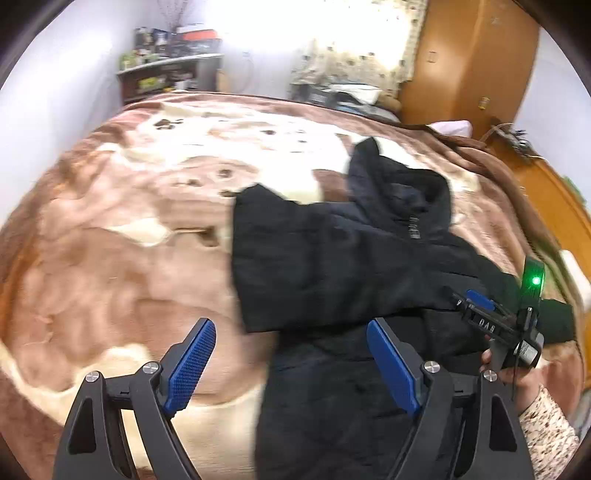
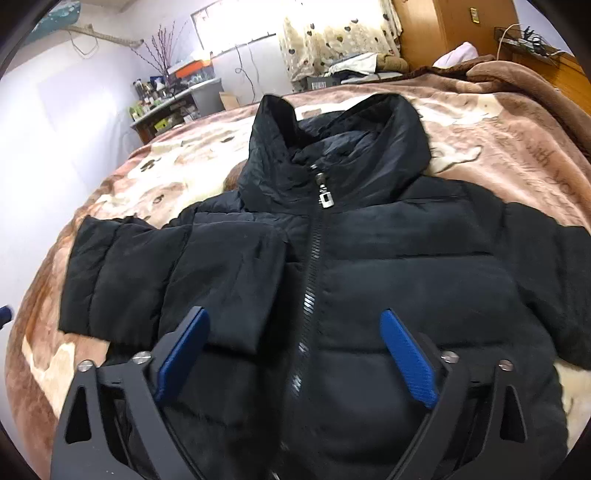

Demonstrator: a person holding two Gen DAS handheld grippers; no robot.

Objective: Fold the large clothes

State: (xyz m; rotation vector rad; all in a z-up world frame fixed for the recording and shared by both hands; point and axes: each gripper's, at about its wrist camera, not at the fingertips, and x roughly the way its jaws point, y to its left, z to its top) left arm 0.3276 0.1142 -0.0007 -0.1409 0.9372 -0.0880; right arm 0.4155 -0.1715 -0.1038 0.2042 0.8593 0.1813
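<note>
A black jacket (image 2: 369,258) lies zipped on the blanket (image 1: 110,240), left sleeve (image 2: 166,277) folded inward. Left gripper (image 1: 291,365) and right gripper (image 2: 295,354) both gape wide, empty, above it.

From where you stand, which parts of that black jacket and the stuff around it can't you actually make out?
- Black jacket hem: cut off at the bottom edge of the right wrist view, behind the right gripper.
- Its far sleeve: runs off that view's edge.
- Blanket pattern: smeared by motion blur in the left wrist view.
- Shelf items: too small and blurred.
- Window: washed out by glare.
</note>
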